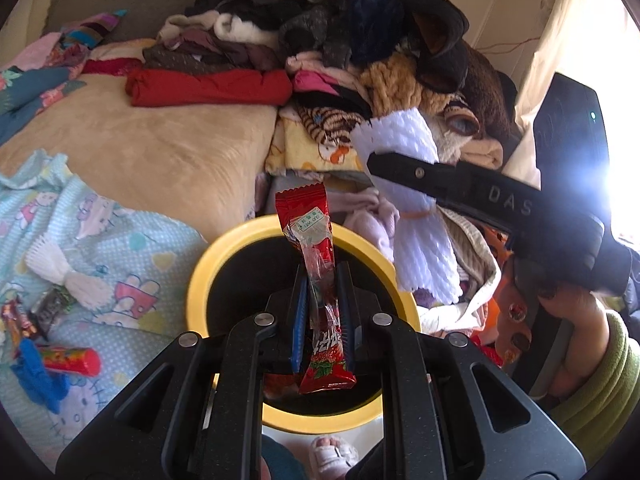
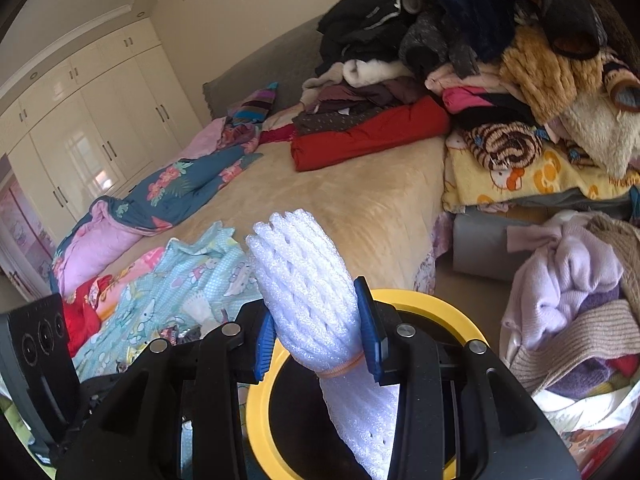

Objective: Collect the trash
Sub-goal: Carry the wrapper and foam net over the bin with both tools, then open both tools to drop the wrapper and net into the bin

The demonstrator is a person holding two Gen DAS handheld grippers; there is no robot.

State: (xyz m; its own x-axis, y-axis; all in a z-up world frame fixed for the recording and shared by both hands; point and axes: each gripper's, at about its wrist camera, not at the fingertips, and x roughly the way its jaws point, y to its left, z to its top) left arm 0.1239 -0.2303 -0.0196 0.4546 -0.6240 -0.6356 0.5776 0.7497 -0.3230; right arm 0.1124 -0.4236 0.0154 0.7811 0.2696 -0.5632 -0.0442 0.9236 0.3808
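Drop step: left gripper (image 1: 322, 304) pinching red plastic snack wrapper (image 1: 320, 280), right gripper (image 2: 318, 334) pinching white foam net sleeve (image 2: 308, 280), both over round yellow-rimmed bin (image 1: 208, 264) at frame bottom. Next: spread both, let go.

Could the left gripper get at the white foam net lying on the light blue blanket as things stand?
Probably not yet: the left gripper is shut on a red wrapper over the yellow-rimmed bin. The foam net itself lies uncovered on the blanket.

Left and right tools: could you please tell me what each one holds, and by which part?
The left tool grips a red snack wrapper around its middle. The right tool grips a white foam net just above its rubber-banded waist.
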